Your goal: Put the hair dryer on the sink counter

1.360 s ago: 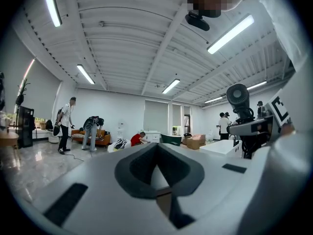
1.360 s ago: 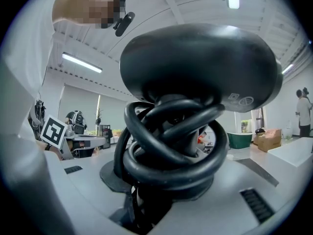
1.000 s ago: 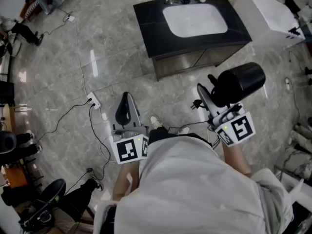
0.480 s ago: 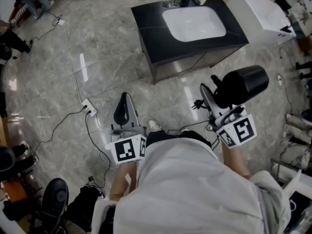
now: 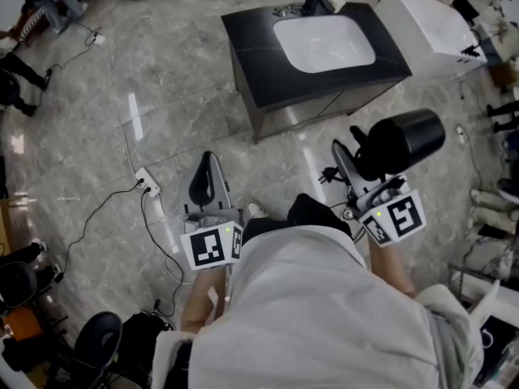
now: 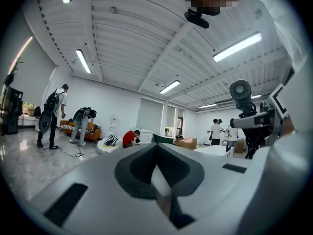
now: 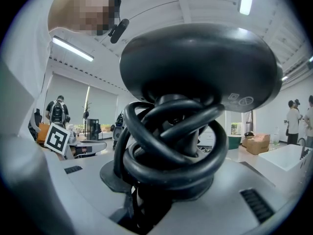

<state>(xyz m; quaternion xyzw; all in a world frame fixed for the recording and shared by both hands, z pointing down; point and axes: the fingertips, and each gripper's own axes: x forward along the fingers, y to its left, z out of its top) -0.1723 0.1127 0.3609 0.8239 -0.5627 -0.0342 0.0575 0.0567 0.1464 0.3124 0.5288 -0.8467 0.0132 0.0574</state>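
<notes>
Item: right gripper point(image 5: 357, 159). Jaws pinch the handle of the hair dryer point(image 5: 403, 138). Its black cord point(image 7: 171, 146) is coiled round the handle between them.

The dryer's body sits at two o'clock of the jaw tips, carried above the floor.

Item: left gripper point(image 5: 207, 183). Jaws pressed together, nothing between them.

Item: sink counter point(image 5: 251, 43). Black top with a white basin point(image 5: 324, 40), at eleven o'clock from the dryer and well apart from it.

Step in hand, as I judge it: the carry. Keep the pinch firm so the coil cannot slip, and hold the dryer level. Bring it over bare black top beside the basin, lower it until it rests, then release.
</notes>
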